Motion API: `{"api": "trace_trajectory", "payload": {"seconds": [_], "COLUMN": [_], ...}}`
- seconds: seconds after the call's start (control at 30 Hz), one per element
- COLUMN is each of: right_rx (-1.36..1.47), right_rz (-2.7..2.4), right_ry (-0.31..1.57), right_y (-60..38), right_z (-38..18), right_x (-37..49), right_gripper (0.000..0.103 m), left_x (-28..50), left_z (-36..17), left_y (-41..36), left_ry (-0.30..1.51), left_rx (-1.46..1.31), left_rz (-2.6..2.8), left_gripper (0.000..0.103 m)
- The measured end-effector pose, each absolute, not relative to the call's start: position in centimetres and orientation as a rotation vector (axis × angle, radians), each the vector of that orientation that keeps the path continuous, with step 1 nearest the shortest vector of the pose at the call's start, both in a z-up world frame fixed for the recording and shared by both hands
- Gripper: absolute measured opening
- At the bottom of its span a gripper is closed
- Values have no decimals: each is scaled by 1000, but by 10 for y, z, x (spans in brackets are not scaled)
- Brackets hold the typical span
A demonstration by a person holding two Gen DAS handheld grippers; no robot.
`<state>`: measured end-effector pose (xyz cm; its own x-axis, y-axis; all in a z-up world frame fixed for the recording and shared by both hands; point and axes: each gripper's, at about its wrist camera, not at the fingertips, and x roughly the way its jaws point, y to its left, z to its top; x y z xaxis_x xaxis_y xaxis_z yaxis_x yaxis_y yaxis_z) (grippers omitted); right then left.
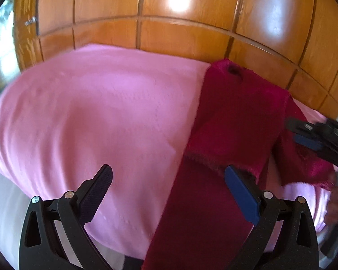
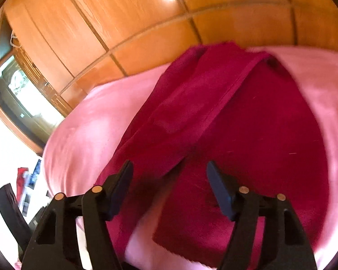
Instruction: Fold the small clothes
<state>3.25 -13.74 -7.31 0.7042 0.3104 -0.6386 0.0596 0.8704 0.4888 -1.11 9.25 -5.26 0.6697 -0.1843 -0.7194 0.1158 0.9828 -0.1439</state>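
Item: dark red garment (image 1: 234,112), lying partly folded lengthwise on a pink blanket (image 1: 97,112), its near end cut off by the frame and its weave blurred; behind, glossy wooden wardrobe doors (image 1: 180,38). Left tongs (image 1: 169,173): spread wide, empty, one finger over the blanket and one over the garment's left side; right tongs (image 2: 169,164): parted, nothing gripped, poised above the folded strip; whether the tips touch cloth cannot be told.

Glossy varnished wood panels (image 1: 191,38), a soft matt pink cloth cover (image 1: 101,112), and a seemingly fuzzy crimson garment (image 2: 259,135), blurred here
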Motion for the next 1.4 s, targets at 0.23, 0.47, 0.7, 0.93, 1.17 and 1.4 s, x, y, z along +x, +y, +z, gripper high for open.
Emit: {"api": "trace_trajectory", "payload": {"seconds": [0.23, 0.47, 0.7, 0.93, 1.17, 1.4], "right_rx": [502, 409, 322, 240, 215, 216], "right_rz": [160, 146, -149, -525, -687, -560], "right_ry": [816, 693, 555, 605, 712, 719], "right_y": [-126, -161, -274, -401, -474, -457], "right_z": [-82, -39, 5, -9, -37, -38], "right_x": [73, 56, 27, 48, 77, 56], "right_gripper": [25, 7, 7, 6, 6, 71], "left_x": [-25, -24, -9, 36, 122, 162], "left_z": [-66, -77, -55, -19, 2, 2], "left_y": [85, 75, 95, 133, 172, 179], "left_ry": [849, 899, 866, 751, 702, 715], "left_rx": [-36, 21, -47, -24, -68, -81], "left_rz": [-276, -334, -372, -223, 1, 94], "left_gripper": [94, 27, 7, 7, 7, 39]}}
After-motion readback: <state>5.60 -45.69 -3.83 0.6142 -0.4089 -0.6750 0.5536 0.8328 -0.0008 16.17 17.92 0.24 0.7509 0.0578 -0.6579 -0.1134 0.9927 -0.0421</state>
